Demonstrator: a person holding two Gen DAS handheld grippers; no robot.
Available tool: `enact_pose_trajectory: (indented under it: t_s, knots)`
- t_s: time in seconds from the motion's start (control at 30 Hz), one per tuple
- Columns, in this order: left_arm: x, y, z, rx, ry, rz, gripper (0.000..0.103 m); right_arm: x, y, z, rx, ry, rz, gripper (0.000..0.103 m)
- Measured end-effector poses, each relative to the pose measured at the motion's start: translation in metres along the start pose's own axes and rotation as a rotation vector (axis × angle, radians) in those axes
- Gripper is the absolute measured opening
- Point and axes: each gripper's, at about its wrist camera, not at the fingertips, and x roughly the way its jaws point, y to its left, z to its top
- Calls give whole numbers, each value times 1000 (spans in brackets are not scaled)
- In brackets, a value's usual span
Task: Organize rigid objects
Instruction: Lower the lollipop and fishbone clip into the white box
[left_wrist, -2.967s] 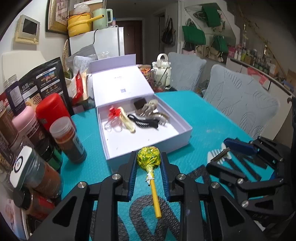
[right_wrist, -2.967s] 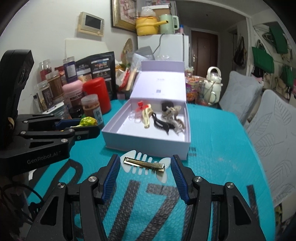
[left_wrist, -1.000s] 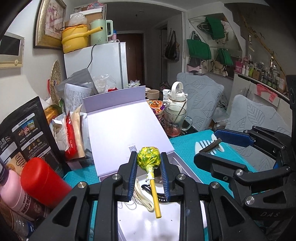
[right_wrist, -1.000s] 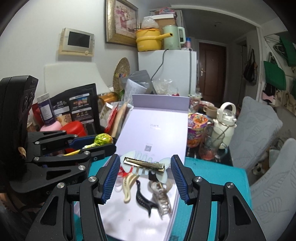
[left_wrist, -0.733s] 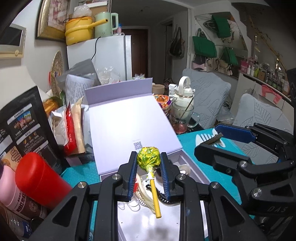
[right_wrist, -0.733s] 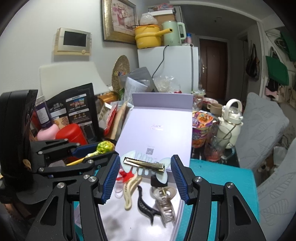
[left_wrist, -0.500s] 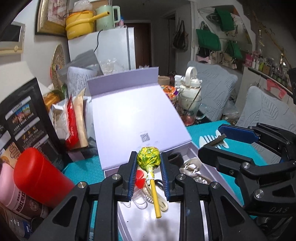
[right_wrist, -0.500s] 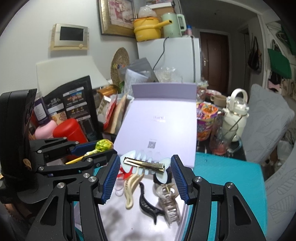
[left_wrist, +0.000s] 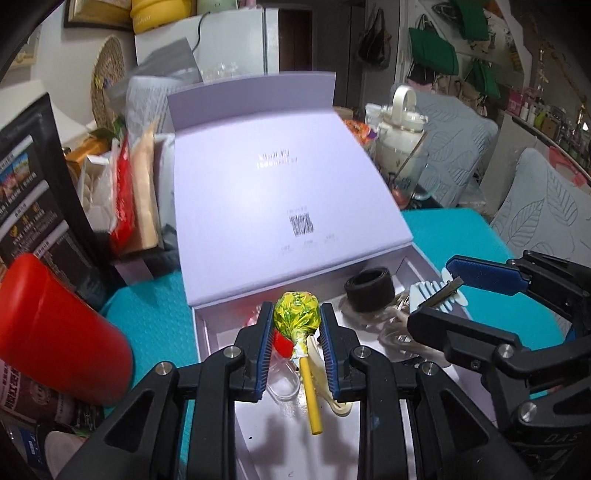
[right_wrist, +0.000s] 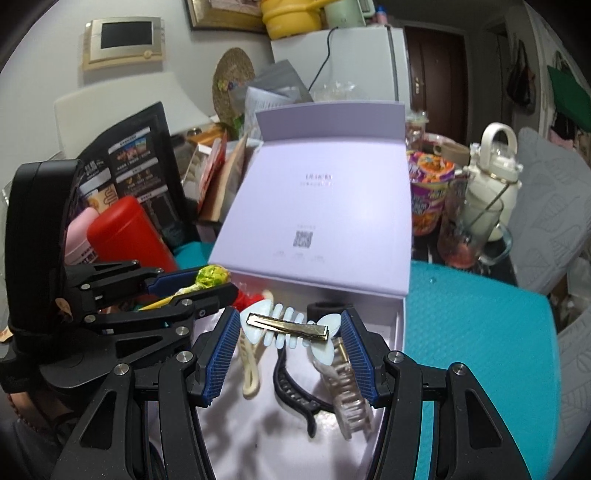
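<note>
Both tongs hang over the open lavender box on the teal surface. The left tongs pinch one lollipop by its yellow-green wrapped head, stick pointing back. The right tongs pinch one pale fishbone hair clip with a gold bar. In the box lie one black claw clip, one clear claw clip, one cream clip and one black hair tie. One red canister stands near the box's left edge.

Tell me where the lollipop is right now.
The lollipop is clamped in the left gripper, centred low in the left wrist view, held over the open lavender box just above the hair clips inside.
</note>
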Motion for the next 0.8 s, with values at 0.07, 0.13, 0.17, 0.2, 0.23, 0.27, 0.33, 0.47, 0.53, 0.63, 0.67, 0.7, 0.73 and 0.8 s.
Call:
enact_pose_trajectory:
  t_s: [0.07, 0.13, 0.17, 0.2, 0.23, 0.27, 0.33, 0.47, 0.53, 0.63, 0.67, 0.7, 0.73, 0.8]
  knots:
    - [8, 1, -2, -6, 27, -11, 24, 4, -2, -2, 6, 16, 7, 56]
    - [14, 2, -3, -20, 48, -39, 24, 8, -3, -3, 12, 32, 11, 56]
    - [17, 2, -4, -25, 59, -48, 24, 11, -4, -4, 14, 42, 11, 56]
    - [18, 2, -5, -22, 63, -44, 24, 13, -4, -4, 15, 51, 10, 56]
    - [19, 1, -6, -18, 65, -36, 24, 15, -5, -5, 17, 58, 12, 56]
    - [20, 1, -7, -15, 67, -28, 24, 16, -6, -6, 20, 62, 14, 56]
    - [21, 2, -7, -14, 74, -28, 24, 19, -7, -6, 27, 73, 22, 56]
    - [26, 4, -9, -16, 92, -22, 24, 26, -8, -8, 38, 90, 30, 56]
    - [29, 5, -9, -18, 104, -20, 24, 30, -9, -9, 44, 98, 31, 56]
    - [33, 6, -11, -20, 119, -21, 24, 36, -11, -10, 58, 115, 39, 57]
    - [35, 6, -11, -19, 123, -22, 24, 38, -12, -11, 63, 121, 39, 56]
    - [35, 6, -11, -17, 124, -23, 24, 40, -13, -11, 72, 126, 43, 57]
    - [36, 5, -11, -13, 127, -25, 24, 41, -14, -12, 77, 128, 47, 57]
    - [40, 2, -10, -11, 134, -26, 24, 42, -16, -12, 83, 130, 49, 57]
